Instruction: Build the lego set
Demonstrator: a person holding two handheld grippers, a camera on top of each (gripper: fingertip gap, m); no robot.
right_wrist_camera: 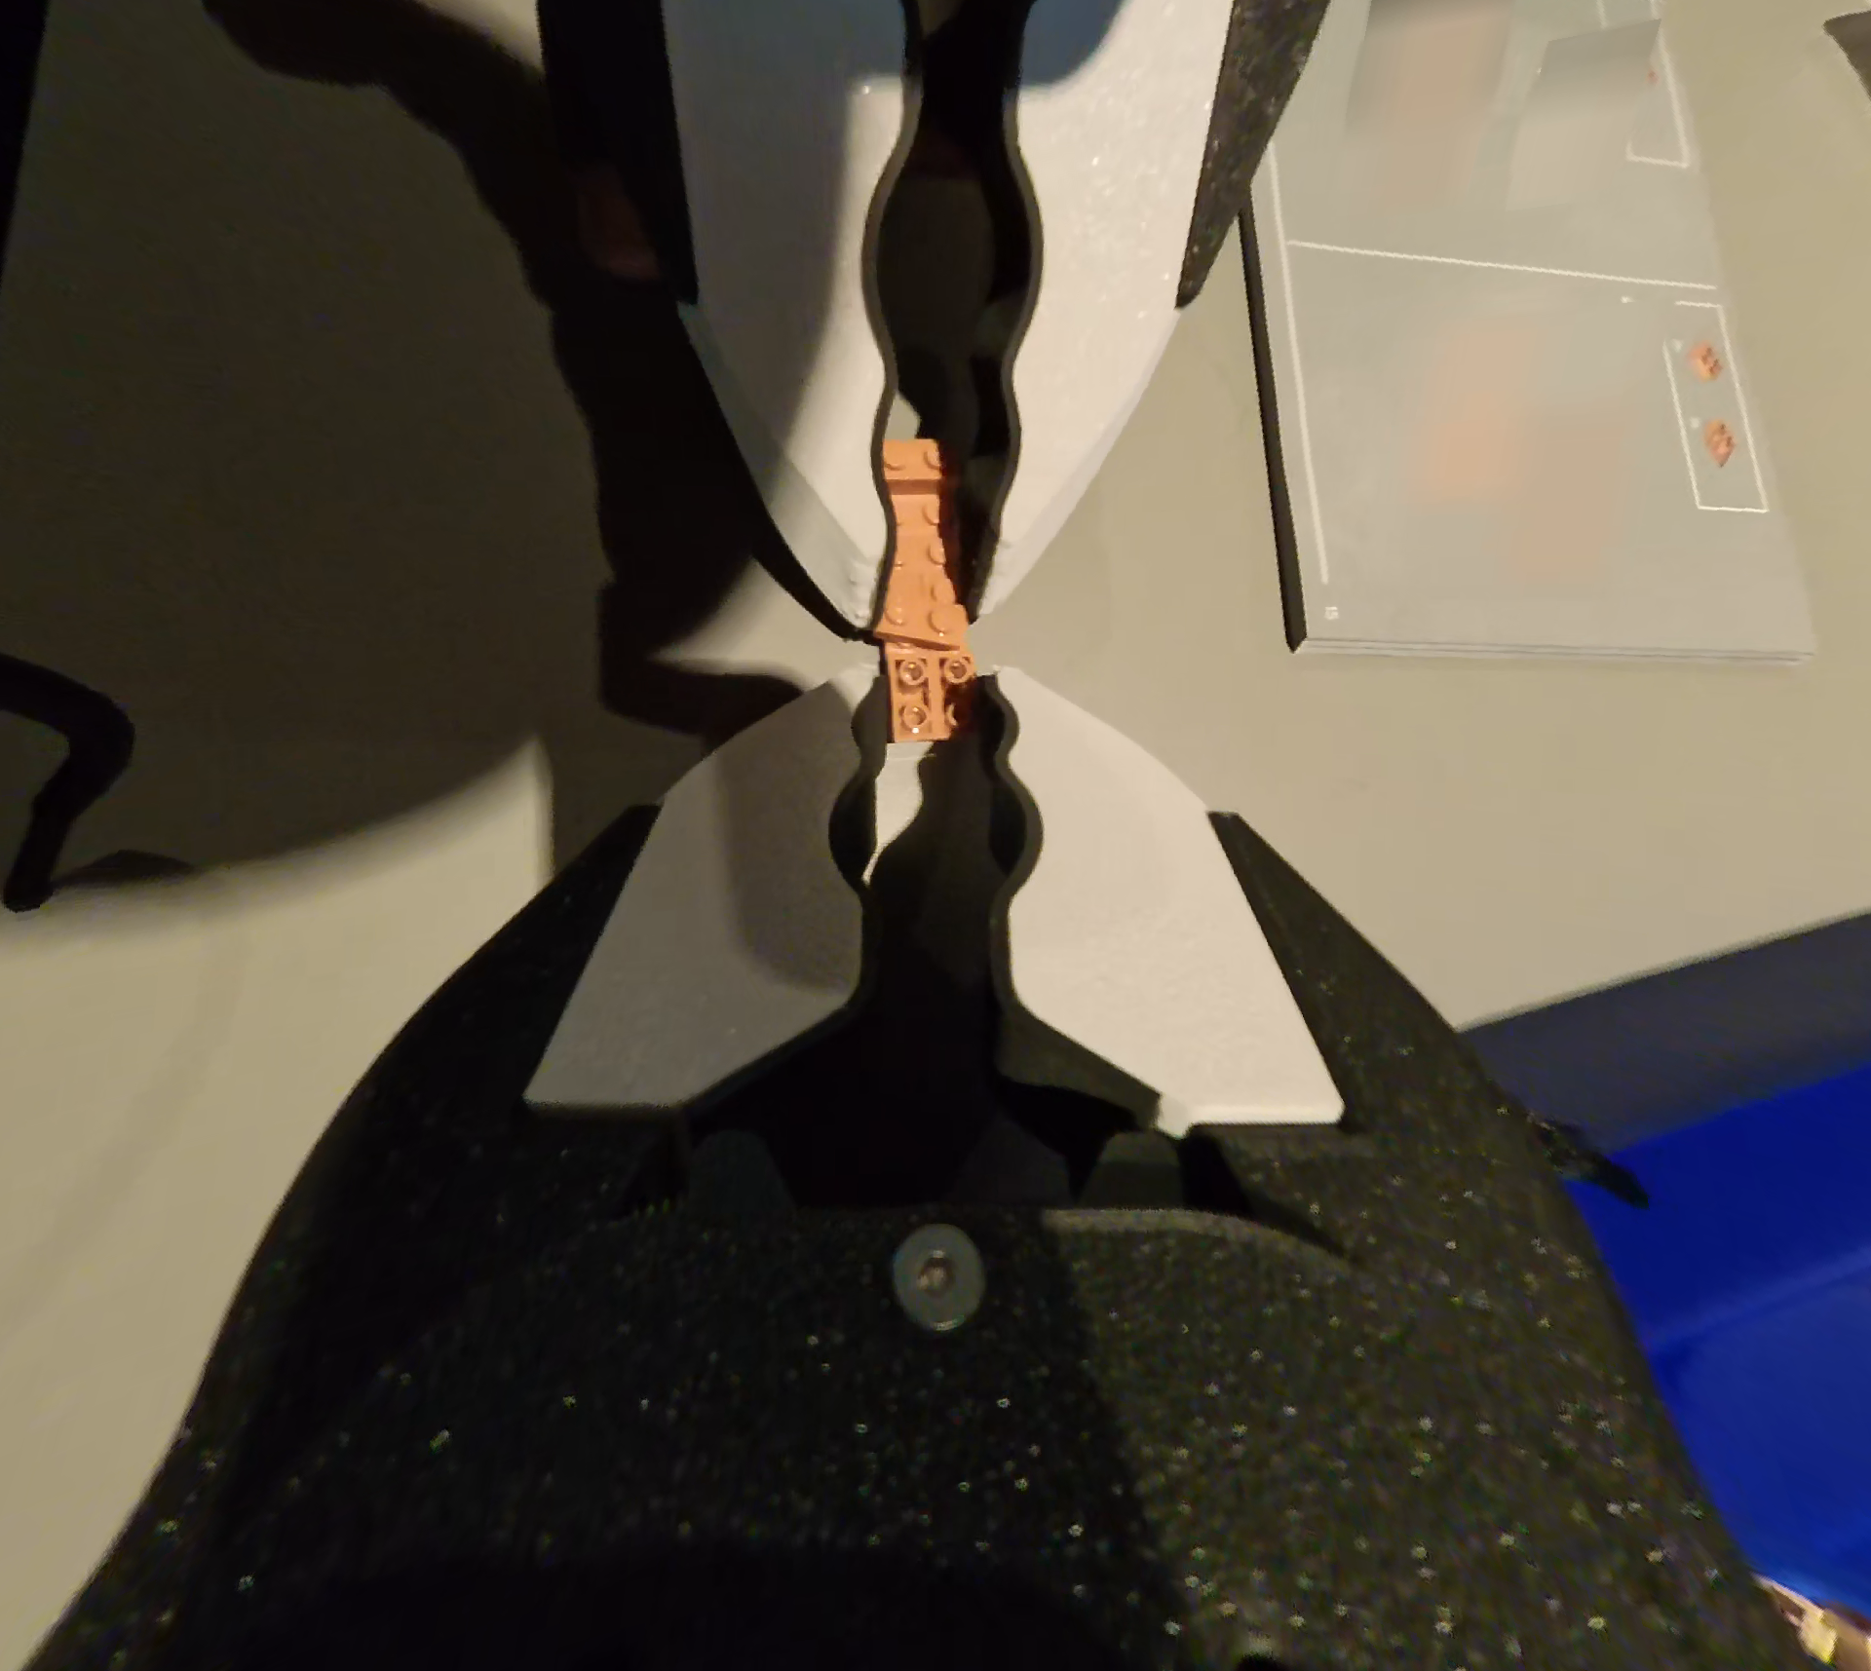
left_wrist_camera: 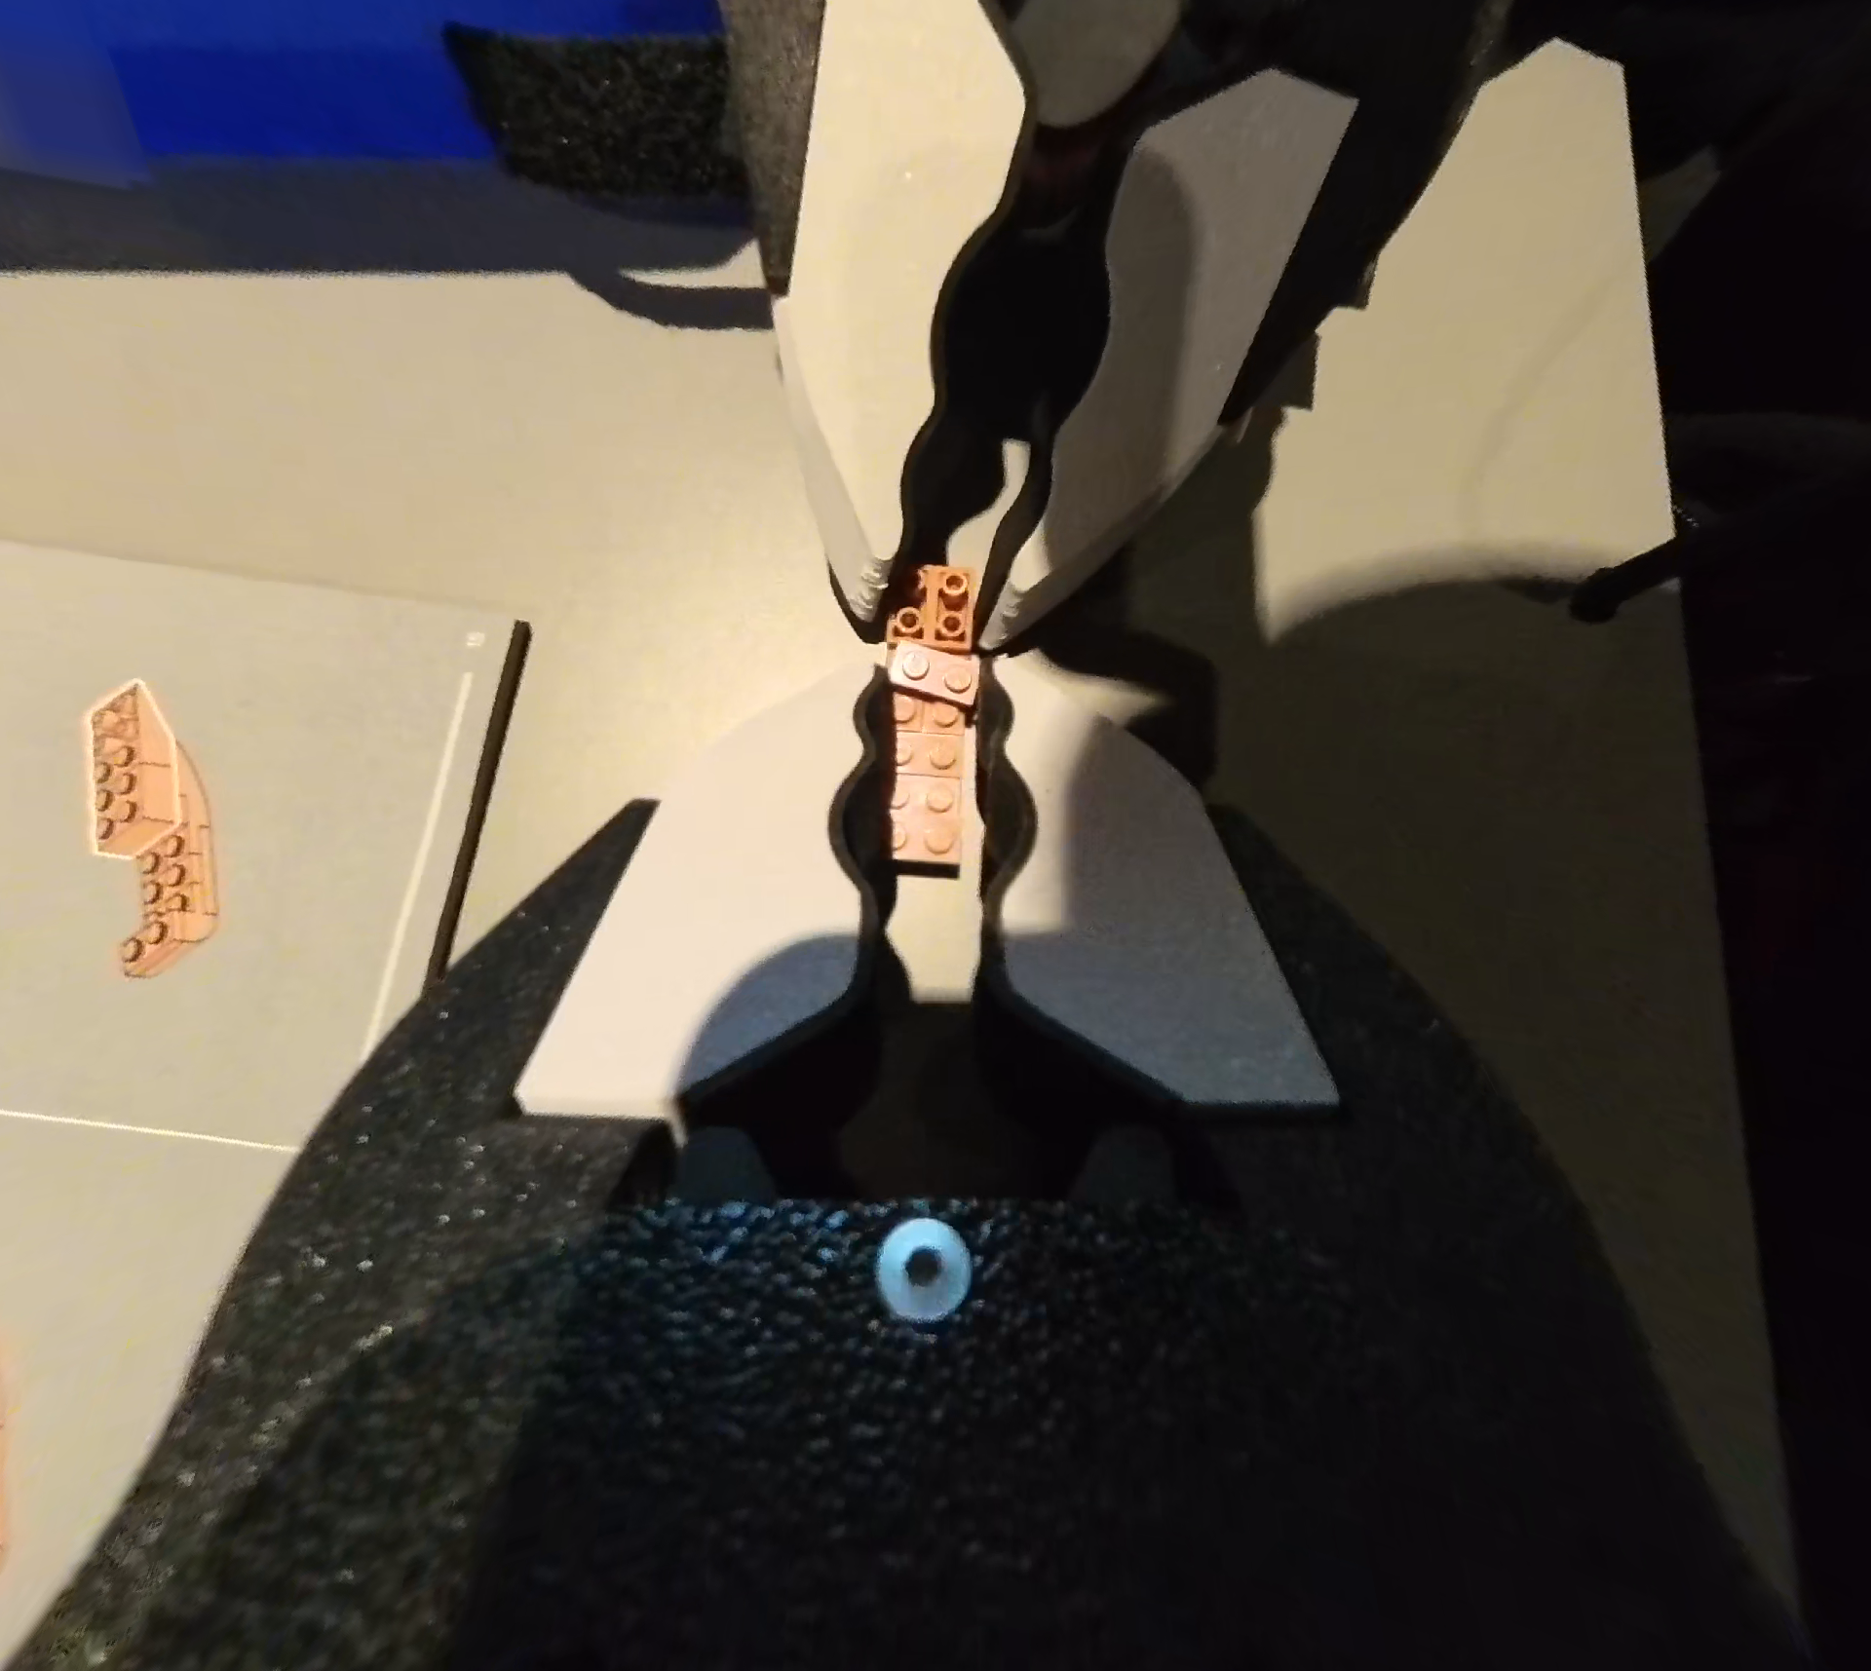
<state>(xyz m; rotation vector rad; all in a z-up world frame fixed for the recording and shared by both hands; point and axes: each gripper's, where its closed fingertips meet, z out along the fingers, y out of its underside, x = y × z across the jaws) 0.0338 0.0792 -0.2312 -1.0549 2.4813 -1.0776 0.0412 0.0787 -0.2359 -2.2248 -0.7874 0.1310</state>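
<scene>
A: So, in the left wrist view, what does the left hand-held gripper (left_wrist_camera: pixel 931 691) hold?

B: It is clamped on a long tan lego strip (left_wrist_camera: pixel 929 772), studs up, above the grey tabletop (left_wrist_camera: pixel 405 428). The right hand-held gripper (left_wrist_camera: pixel 937 615) meets it tip to tip, pinching a small tan lego piece (left_wrist_camera: pixel 937 605) that touches the strip's end.

A: And the right wrist view?

B: The same, mirrored: the right hand-held gripper (right_wrist_camera: pixel 926 701) grips the small piece (right_wrist_camera: pixel 923 701), the left hand-held gripper (right_wrist_camera: pixel 926 600) the strip (right_wrist_camera: pixel 916 549). An instruction booklet (right_wrist_camera: pixel 1519 448) lies beside them.
</scene>
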